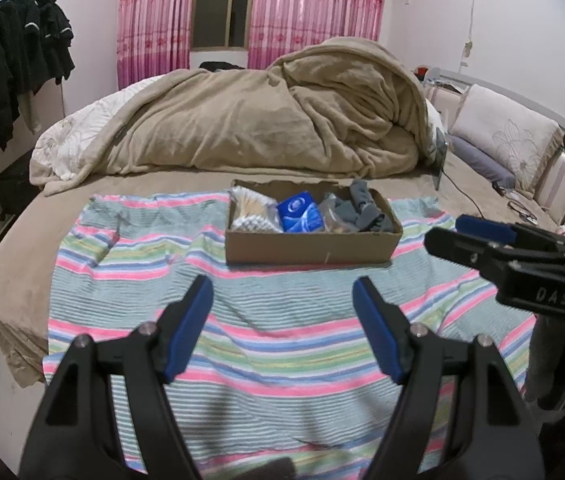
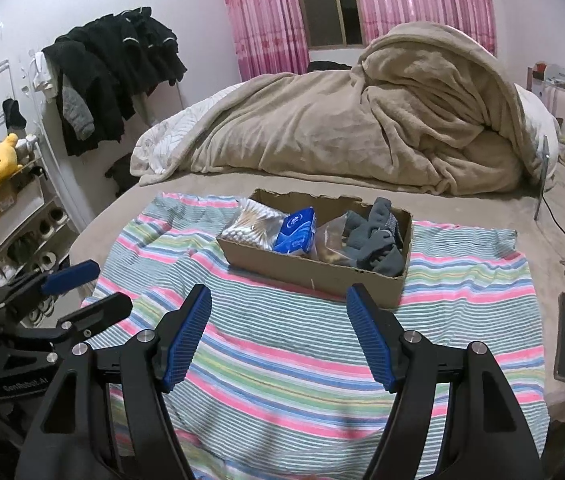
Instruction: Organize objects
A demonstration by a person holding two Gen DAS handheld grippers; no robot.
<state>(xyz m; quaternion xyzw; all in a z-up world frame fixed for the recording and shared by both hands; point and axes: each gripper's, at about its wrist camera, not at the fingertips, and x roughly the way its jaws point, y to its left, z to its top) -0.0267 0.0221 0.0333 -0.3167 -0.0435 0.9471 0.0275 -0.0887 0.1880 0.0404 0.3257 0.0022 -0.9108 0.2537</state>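
Holding both grippers apart and empty over the striped cloth (image 1: 130, 280), you are facing the cardboard box (image 2: 314, 270); it is lying ahead of the right gripper (image 2: 278, 336), long axis crosswise, and the left gripper (image 1: 282, 328) is sitting about as near. Inside it are resting the cotton swabs (image 2: 252, 222), blue pack (image 2: 296, 232) and grey socks (image 2: 374, 236); neither arm is looking clearly closer.

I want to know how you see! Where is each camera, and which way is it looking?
Left wrist: sits on the left tool, looks across the striped cloth at the cardboard box; its own open fingers show, and the right tool at the right edge.
Right wrist: sits on the right tool, faces the same cardboard box from further right; the left tool shows at the left edge.
Shared: box, striped cloth, beige blanket, pink curtains.
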